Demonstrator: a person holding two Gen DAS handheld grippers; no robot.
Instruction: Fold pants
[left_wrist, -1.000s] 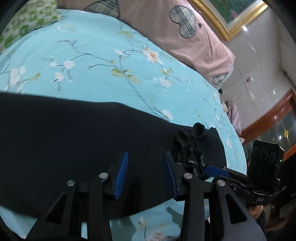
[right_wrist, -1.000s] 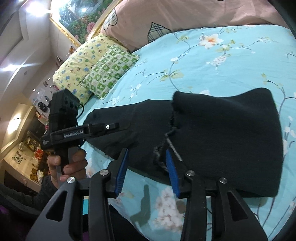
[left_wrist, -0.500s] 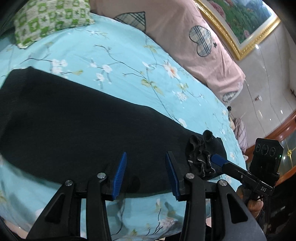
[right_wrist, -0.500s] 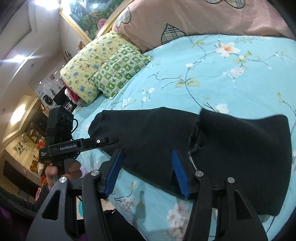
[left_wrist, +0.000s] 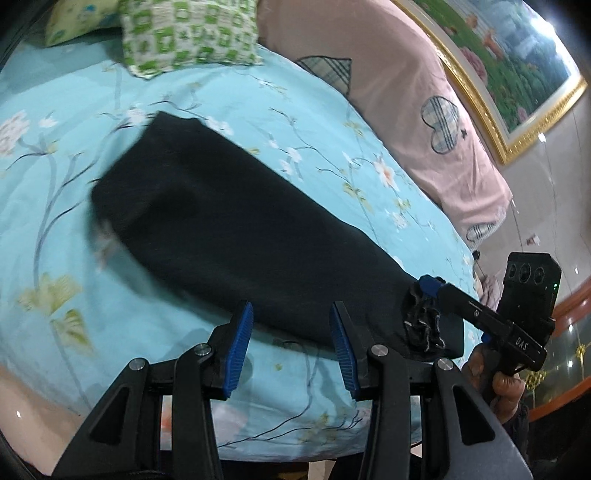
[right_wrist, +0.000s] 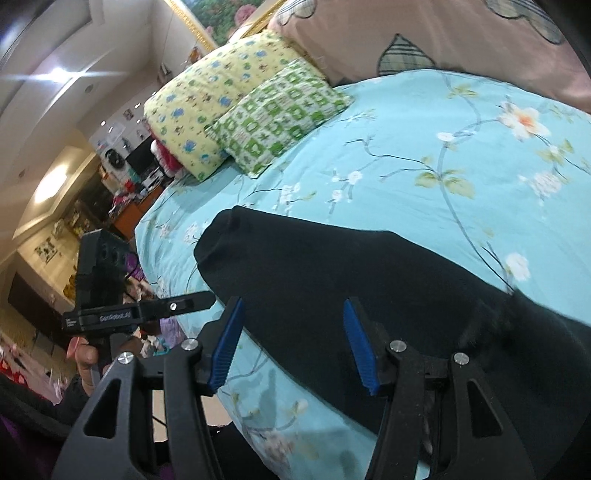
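Left wrist view: pants in a long strip, cross-folds not yet made

Left tool (left_wrist: 291, 339): jaws apart, nothing between the pads, hovering over the near edge of the black pants (left_wrist: 236, 229). Right tool (right_wrist: 291, 343): jaws apart, also empty, above the pants' near edge. In the left wrist view its tip sits at the bunched waistband (left_wrist: 424, 325); contact there can't be made out.

Pants lie flat on the blue floral bed sheet (left_wrist: 74, 288) as one narrow strip, so the legs look already laid together lengthwise. My read: folding end over end remains. Green checked pillow (right_wrist: 277, 114) well clear.
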